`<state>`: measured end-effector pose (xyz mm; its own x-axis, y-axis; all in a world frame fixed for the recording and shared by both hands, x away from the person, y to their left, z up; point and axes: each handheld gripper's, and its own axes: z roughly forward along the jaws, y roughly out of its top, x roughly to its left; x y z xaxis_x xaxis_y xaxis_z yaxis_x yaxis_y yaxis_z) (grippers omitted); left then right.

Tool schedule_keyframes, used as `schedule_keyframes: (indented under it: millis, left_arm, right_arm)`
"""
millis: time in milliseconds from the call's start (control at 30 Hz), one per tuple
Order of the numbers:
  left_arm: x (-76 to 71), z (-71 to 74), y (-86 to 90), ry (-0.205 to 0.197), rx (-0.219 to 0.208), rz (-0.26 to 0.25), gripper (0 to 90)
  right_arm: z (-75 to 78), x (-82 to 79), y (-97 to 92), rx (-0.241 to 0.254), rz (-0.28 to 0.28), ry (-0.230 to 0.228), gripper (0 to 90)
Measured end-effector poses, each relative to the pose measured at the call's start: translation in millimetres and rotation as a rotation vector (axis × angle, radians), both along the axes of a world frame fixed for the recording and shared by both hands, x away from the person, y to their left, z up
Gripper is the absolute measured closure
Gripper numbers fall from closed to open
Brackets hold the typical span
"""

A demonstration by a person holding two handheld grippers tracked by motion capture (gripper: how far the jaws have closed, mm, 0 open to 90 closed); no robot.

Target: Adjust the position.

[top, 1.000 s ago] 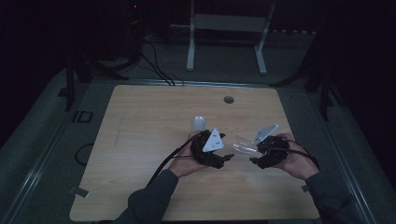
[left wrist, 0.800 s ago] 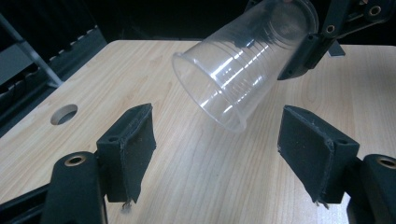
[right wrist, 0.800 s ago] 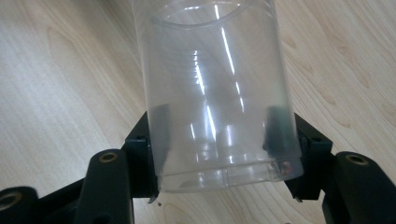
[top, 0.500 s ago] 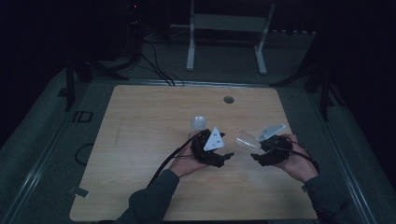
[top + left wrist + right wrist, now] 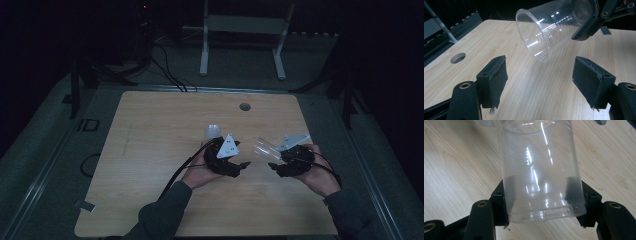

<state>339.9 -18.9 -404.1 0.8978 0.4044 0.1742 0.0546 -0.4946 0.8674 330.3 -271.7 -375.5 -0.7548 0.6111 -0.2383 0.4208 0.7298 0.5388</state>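
— Above the table's right half, has the clear cup (image 5: 265,148) shifted?
— Hardly; it stays clamped by its base in the right gripper (image 5: 281,159), long axis slanting, mouth toward the left gripper (image 5: 235,165).
— And that one?
— Jaws apart, gripping nothing, just beside the rim. Bare table (image 5: 150,145) lies left and far; the near edge is close.

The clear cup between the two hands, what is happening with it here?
A person works at a wooden table with tongs in each hand. The right tongs grip a clear plastic cup near its base, tipped on its side, mouth toward the left tongs. Those stand open and empty. Another cup sits just beyond the left hand.
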Motion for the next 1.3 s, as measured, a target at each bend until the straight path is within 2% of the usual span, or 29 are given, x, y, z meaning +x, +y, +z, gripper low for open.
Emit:
schedule_keyframes:
  millis: [333, 900, 1300]
  left_arm:
    - [-0.4, -0.4, -2.8, 0.008, -0.009, -0.002, 27.5]
    - [0.0, 1.1, -4.1, 0.027, -0.027, 0.008, 27.6]
    - [0.9, 2.7, -2.6, 0.034, -0.033, 0.025, 28.0]
  right_arm:
    - [-1.9, -1.4, -2.1, 0.038, -0.023, -0.020, 40.7]
    - [-5.1, -5.7, -7.3, 0.134, -0.072, -0.077, 41.1]
    - [-11.5, -8.5, -5.2, 0.166, -0.086, -0.105, 41.2]
